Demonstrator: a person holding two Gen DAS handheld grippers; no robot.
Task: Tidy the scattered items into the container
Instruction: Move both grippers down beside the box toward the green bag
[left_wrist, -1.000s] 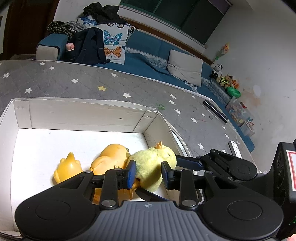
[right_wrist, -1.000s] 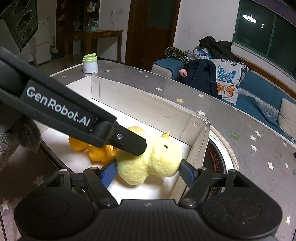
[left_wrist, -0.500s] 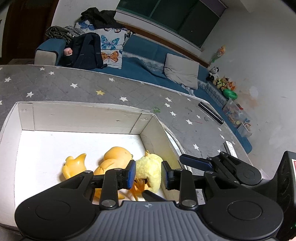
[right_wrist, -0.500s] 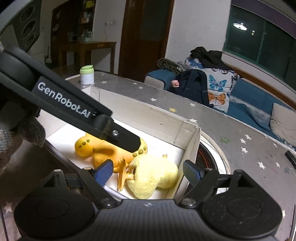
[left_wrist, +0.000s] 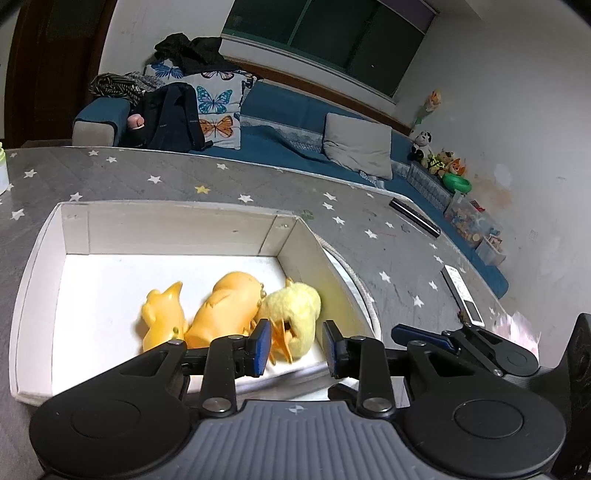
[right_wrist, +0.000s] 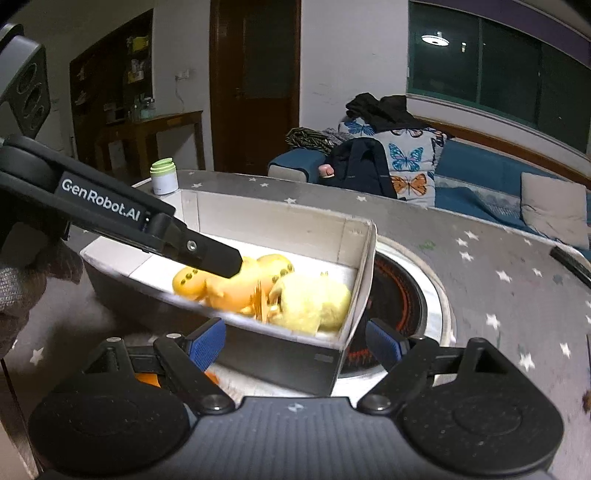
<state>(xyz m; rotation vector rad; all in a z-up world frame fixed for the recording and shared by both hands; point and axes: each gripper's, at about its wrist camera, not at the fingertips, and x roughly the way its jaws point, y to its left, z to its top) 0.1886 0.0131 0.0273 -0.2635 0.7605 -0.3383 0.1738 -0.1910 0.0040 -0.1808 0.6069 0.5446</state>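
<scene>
A white cardboard box (left_wrist: 170, 229) stands on the grey star-patterned table. A yellow plush chick (left_wrist: 301, 314) lies in its near right corner, beside two orange rubber toys (left_wrist: 225, 306). My left gripper (left_wrist: 295, 349) is open and empty, above the box's near edge, just in front of the chick. In the right wrist view the box (right_wrist: 280, 229) holds the chick (right_wrist: 314, 302) and the orange toys (right_wrist: 229, 284). My right gripper (right_wrist: 295, 343) is wide open and empty, outside the box's near wall. The left gripper's finger (right_wrist: 207, 254) reaches over the box.
A round burner ring (right_wrist: 402, 295) is set into the table right of the box. A white jar with a green lid (right_wrist: 163, 177) stands beyond the box. A black bar (left_wrist: 415, 218) and a white remote (left_wrist: 461, 293) lie at the right. A sofa lies behind.
The right gripper has let go of the plush chick, which now lies in the box. Both grippers have drawn back and up from the box.
</scene>
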